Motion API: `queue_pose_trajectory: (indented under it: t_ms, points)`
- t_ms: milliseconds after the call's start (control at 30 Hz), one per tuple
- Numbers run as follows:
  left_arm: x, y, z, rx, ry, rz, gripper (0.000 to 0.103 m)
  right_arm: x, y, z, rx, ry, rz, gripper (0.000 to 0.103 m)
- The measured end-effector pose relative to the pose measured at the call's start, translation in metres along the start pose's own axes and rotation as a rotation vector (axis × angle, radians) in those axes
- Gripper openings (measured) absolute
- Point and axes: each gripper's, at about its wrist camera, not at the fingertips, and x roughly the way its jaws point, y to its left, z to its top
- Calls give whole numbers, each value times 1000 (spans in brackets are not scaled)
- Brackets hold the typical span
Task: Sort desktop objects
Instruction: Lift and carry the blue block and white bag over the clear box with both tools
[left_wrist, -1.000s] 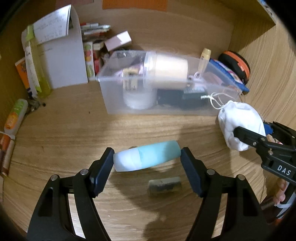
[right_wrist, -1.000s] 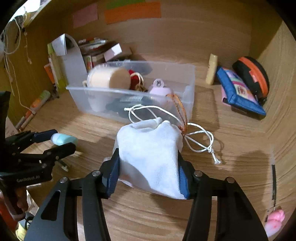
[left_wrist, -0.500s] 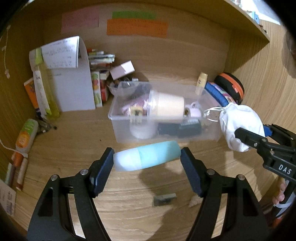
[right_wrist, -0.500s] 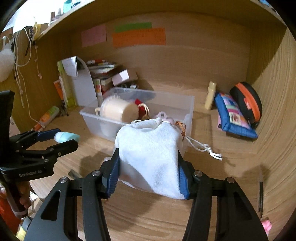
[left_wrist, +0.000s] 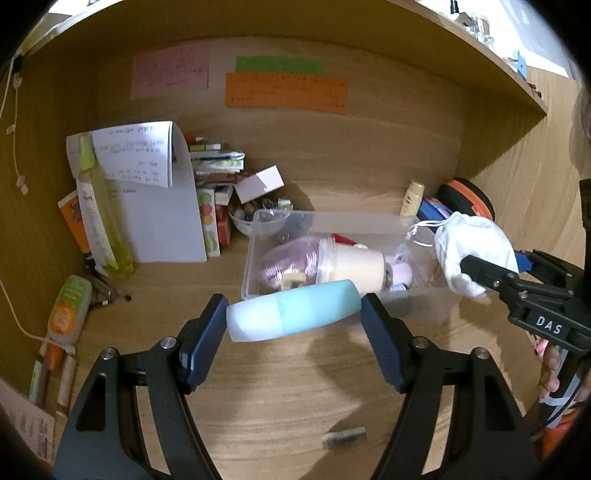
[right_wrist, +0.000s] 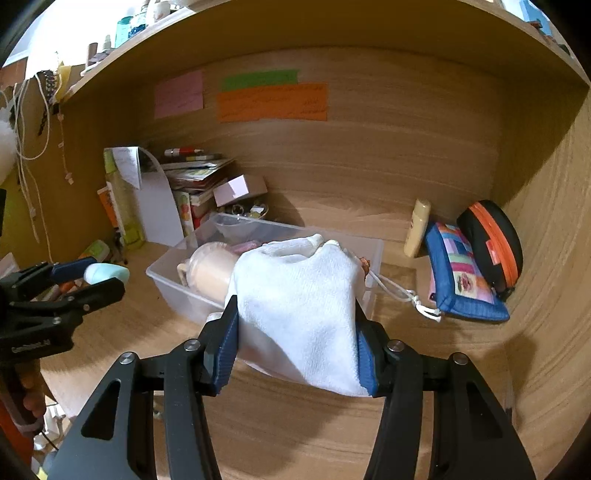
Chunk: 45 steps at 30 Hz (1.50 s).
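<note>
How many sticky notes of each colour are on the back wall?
Pink note: 1
Green note: 1
Orange note: 1
Total: 3

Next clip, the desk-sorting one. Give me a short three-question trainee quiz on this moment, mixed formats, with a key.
1. True or false: the left gripper holds a teal bottle by its ends.
2. What does the right gripper hold? A) mug B) white pouch C) blue case
3. Fill in: the cream mug lies on its side inside the clear ____.

Key: 1 true; 2 B; 3 bin.
</note>
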Motion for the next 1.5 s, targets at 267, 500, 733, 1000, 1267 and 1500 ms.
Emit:
queue_pose_trajectory:
  t_ms: [267,500,733,1000,1267,1500]
  points:
    - [20,3,25,12,-2,4,73,23,-8,13,24,4,10,49]
    - [41,3,43,20,3,3,73,45,-10,21,29,15,15,49]
    - [73,-1,61,23,39,-18,73,69,-17,26,41,36,12,49]
    - [104,-3,70,22,77,-27,73,89,-18,31,44,51,19,50]
    - [121,-4,73,45,99,-12,73,102,-18,33,39,68,21,50]
    - [139,-9,76,61,126,-10,73,111,-22,30,45,89,19,50]
